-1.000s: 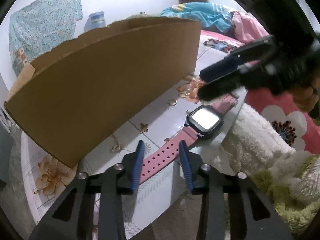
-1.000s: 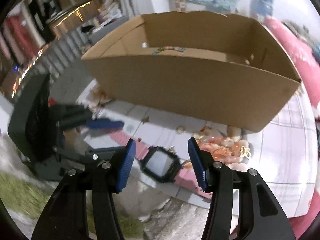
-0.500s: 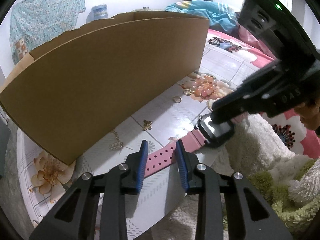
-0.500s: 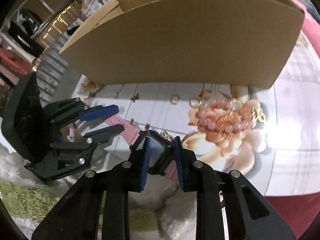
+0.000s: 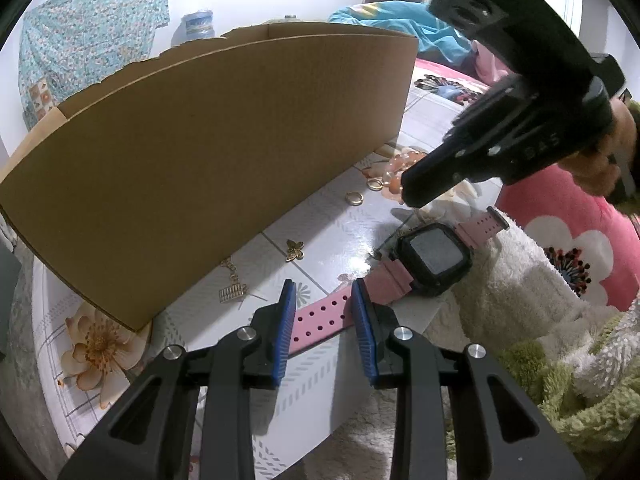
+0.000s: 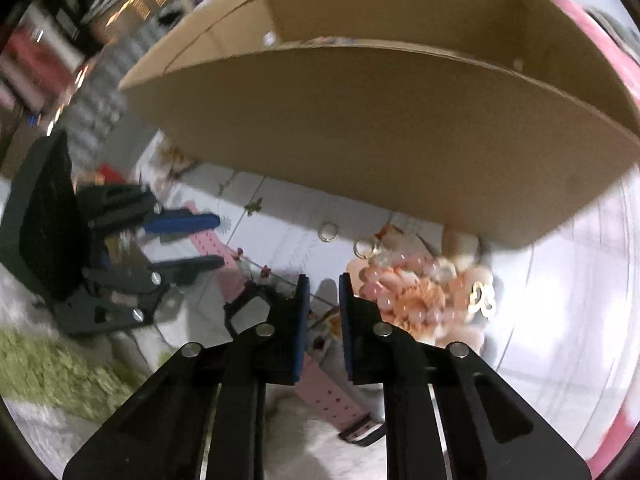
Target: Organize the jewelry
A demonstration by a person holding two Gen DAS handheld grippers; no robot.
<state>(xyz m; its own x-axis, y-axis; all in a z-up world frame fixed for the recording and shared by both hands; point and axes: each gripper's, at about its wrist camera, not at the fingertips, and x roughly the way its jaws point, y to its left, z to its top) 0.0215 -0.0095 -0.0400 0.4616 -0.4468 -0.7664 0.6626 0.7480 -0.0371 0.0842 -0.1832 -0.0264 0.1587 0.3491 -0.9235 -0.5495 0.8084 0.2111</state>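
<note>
- My left tongs (image 5: pixel 324 308) sit before the near wall of the cardboard box (image 5: pixel 200 152), toward its left corner. They are closed on the holed pink strap of the watch (image 5: pixel 434 256), as far as I can judge: the strap fills the gap between the pads. I think that grip pins the watch to the desk (image 5: pixel 328 224) while my other hand works.
- One gold pendant (image 5: pixel 233 291) on a short chain lies against the foot of the box, and one butterfly charm (image 5: pixel 295 249) lies just right of it. Both are loose and waiting.
- Two gold rings (image 5: pixel 354 199) lie side by side near the box's right corner.
- The one watch lies flat, face up, in front of the box, with its far strap hanging off the desk edge onto a fluffy blanket (image 5: pixel 500 300).
- One string of peach beads (image 5: pixel 400 168) lies heaped at the box's right corner, and one gold earring piece (image 6: pixel 482 296) lies just beyond it.
- My right tongs (image 6: pixel 322 300) point down in front of the box, just beside the watch case. Their jaws are closing and nearly together. I can see nothing solid between them. A fine chain runs close by, but I cannot tell whether it is caught.
</note>
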